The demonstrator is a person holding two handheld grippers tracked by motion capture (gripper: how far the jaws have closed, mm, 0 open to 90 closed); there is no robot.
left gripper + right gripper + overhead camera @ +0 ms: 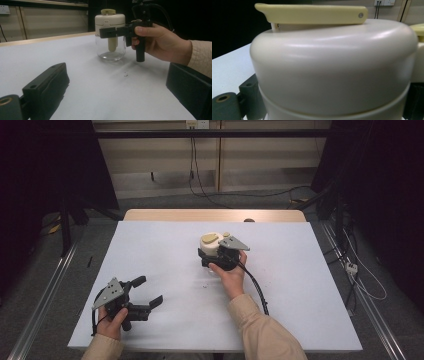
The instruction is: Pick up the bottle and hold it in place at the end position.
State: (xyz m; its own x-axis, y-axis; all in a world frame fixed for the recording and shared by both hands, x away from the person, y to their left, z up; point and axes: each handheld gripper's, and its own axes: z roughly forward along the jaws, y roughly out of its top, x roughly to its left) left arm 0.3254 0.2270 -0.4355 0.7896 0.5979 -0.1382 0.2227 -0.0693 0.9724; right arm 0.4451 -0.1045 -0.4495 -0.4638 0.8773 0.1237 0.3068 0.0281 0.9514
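Left gripper (145, 295) sits lower left of the high view, fingers spread wide, holding nothing, resting low over the bench (165, 320). Centre of that view: the jar (214, 247), clear glass body, cream lid (110, 20) with a yellowish flip lever (312, 13) on top. Right gripper (210, 256) is at it, fingers clamped either side of the lid band, seen upper middle of the left gripper view. Right hand (160, 42) grips the handle.

Risk, as I judge it: grip is high on the smooth lid, so a lift could pop the lid off or let the glass swing and slip.

Contents: a pale stem hangs inside from the lid; otherwise the jar looks empty. Small crumbs (125, 74) lie on the bench just in front.
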